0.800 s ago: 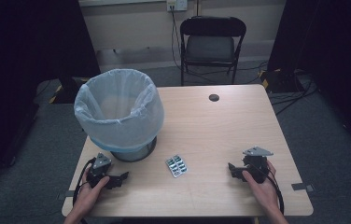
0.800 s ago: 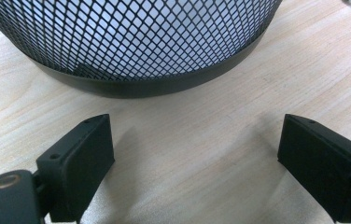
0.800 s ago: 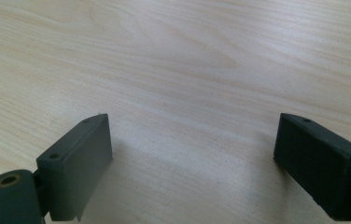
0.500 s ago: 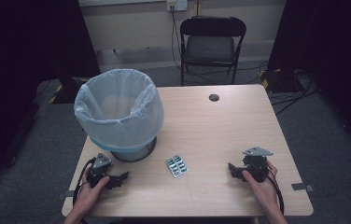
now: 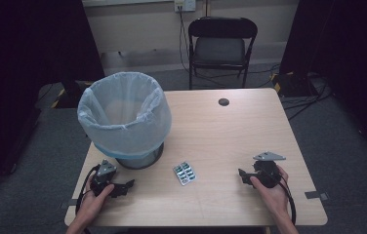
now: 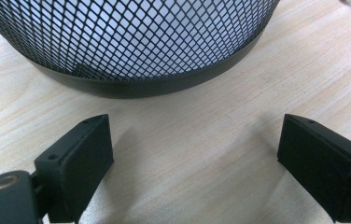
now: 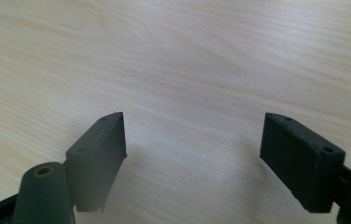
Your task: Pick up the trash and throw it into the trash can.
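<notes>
I rest my left hand-held gripper [image 5: 125,185] on the near left part of the light wooden desk [image 5: 230,131], its jaws spread wide with only bare wood between them. In the left gripper view, my left hand-held gripper [image 6: 194,154] faces the black wire-mesh wastebasket lined with a pale translucent bag [image 6: 131,42], whose dark base rim sits just beyond the jaws. From above, that wastebasket [image 5: 124,119] stands on the left side of the desk, just far of my left hand [image 5: 93,197].

My right hand-held gripper [image 5: 244,175] lies on the near right part of the desk, held in my right hand [image 5: 269,190]. In the right gripper view, its jaws [image 7: 194,149] are also spread apart over bare wood.

Between the two grippers, near the wastebasket's base, a silver blister pack of dark green pills [image 5: 184,173] lies flat. A small round black disc [image 5: 223,102] sits at the far edge. A black folding chair [image 5: 220,44] stands beyond the desk.
</notes>
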`<state>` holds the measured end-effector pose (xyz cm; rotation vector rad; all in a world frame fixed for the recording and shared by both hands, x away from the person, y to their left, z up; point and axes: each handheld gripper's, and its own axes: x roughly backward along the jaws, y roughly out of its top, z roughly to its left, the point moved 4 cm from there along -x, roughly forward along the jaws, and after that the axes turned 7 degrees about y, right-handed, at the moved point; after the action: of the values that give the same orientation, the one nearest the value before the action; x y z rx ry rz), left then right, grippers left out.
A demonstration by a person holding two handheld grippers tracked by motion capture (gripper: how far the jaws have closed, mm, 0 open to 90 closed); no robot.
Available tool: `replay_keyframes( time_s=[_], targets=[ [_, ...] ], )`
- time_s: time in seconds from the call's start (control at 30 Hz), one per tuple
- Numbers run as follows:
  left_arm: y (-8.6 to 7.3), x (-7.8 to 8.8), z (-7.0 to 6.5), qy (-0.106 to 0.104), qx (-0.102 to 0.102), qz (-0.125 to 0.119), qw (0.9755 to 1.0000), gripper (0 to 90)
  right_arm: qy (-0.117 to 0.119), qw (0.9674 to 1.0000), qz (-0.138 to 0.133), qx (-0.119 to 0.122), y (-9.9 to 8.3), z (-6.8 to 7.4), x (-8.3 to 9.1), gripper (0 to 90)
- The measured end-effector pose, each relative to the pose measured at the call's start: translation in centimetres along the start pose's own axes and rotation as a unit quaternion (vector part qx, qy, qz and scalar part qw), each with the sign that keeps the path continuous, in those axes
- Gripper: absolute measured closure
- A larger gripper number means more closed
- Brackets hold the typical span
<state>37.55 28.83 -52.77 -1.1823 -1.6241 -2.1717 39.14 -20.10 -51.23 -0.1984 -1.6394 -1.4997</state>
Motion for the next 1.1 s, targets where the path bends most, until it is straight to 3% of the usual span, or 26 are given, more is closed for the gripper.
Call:
replay_keyframes(
  time_s=[0.07,0.1,0.13,0.2,0.27,0.33,0.57,0.6,0.77,1.1],
  targets=[
    [0.0,0.0,0.0,0.000,0.000,0.000,1.0000,9.7,0.002,1.0000,-0.001,0.007,0.1,0.4,-0.1,23.8],
    [0.0,0.0,0.0,0.000,-0.001,0.000,1.0000,9.7,0.012,0.9996,0.008,0.026,0.1,1.7,-0.6,24.0],
    [0.0,0.0,0.0,0.000,-0.001,0.000,1.0000,9.7,0.012,0.9996,0.008,0.026,0.1,1.7,-0.6,24.0],
    [0.0,0.0,0.0,-0.001,-0.001,0.000,1.0000,9.7,0.025,0.9987,0.006,0.044,0.5,3.4,-1.1,23.2],
    [0.0,0.0,0.0,-0.001,-0.001,-0.001,1.0000,9.7,0.045,0.9983,-0.001,0.037,1.1,4.2,-1.3,21.6],
    [0.0,0.0,0.0,-0.001,-0.001,0.000,1.0000,9.7,0.051,0.9980,-0.002,0.037,1.4,4.5,-1.4,21.5],
    [0.0,0.0,0.0,-0.001,-0.001,-0.001,1.0000,9.7,0.090,0.9939,-0.014,0.062,3.8,8.0,-3.4,17.5],
    [0.0,0.0,0.0,-0.001,0.000,-0.001,1.0000,9.7,0.090,0.9939,-0.014,0.062,3.8,8.0,-3.4,17.5],
    [0.0,0.0,0.0,-0.001,-0.001,-0.001,1.0000,9.7,0.120,0.9893,-0.007,0.083,5.3,10.7,-4.8,17.6],
    [0.0,0.0,0.0,-0.002,-0.001,0.000,1.0000,9.7,0.154,0.9841,0.005,0.087,6.2,13.7,-7.7,15.6]
  ],
)
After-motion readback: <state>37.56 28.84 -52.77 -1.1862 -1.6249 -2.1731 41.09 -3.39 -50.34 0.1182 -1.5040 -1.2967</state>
